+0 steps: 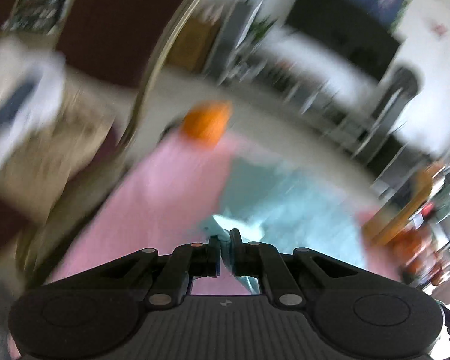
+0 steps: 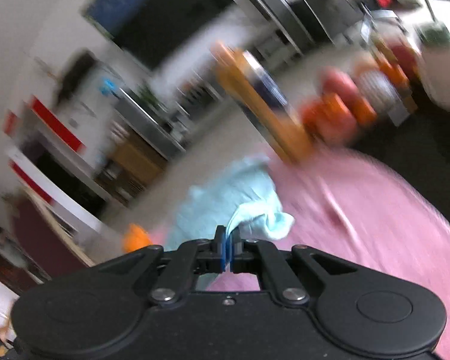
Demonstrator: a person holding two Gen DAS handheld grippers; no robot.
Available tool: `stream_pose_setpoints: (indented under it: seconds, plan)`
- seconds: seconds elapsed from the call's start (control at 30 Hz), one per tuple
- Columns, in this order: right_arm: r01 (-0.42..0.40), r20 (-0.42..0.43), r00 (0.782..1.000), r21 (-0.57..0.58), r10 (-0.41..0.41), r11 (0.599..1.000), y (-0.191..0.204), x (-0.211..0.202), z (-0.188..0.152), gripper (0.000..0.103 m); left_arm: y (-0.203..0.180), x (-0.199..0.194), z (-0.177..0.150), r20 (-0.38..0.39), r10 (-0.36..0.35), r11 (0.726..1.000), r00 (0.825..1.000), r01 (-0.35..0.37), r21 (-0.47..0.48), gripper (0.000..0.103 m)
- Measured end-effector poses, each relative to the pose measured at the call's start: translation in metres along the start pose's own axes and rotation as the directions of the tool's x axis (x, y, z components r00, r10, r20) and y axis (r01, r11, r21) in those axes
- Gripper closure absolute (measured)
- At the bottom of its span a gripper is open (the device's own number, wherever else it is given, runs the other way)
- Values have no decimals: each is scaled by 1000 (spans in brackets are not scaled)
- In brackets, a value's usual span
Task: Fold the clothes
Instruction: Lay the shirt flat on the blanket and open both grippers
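Left claw [image 1: 225,244] and right claw [image 2: 228,244] each pinched on light blue cloth [image 2: 225,201] just ahead, over pink sheet [image 2: 375,210]; best kept taut, corners level

Blurred room around a pink sheet

The pink sheet [image 2: 375,210] fills the lower middle of both views — an orange ball [image 1: 207,121] sits at its far edge, a dark screen [image 1: 345,21] hangs on the wall beyond it, and orange boxes [image 2: 330,114] stand by its far corner.
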State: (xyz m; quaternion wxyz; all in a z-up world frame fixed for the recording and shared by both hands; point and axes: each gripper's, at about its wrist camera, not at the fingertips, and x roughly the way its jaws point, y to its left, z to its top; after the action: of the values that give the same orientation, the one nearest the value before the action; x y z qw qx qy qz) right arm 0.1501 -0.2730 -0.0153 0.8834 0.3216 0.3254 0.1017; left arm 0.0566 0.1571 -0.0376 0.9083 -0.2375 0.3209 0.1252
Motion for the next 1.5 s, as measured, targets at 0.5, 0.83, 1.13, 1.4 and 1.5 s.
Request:
stream_pose_setpoints:
  seconds: [0.5,0.83,1.13,1.4,1.5]
  plan:
    - [186,-184,965,-26,-188,982,-37,3,-60,101,20,4,-41,-109,69,997,992,-71,-16,98]
    - [221,-243,944,-40,-224,974,-57,-8,-89,101,28,6,-83,-167,141,989,976,-132,60,96]
    - [248,-239,932,-132,-273,960,-62,-26,-89,75,42,-15,-95,-198,198,973,960,-168,159,90]
    - [38,-425,903,-83,-70,996,-59,-25,-115,67,2,-18,-123,-354,4,955,935,101,277,71]
    - [-2,-451,889,-171,-76,985,-49,-12,-128,65,-14,-10,-138,-376,4,928,926,137,346,71]
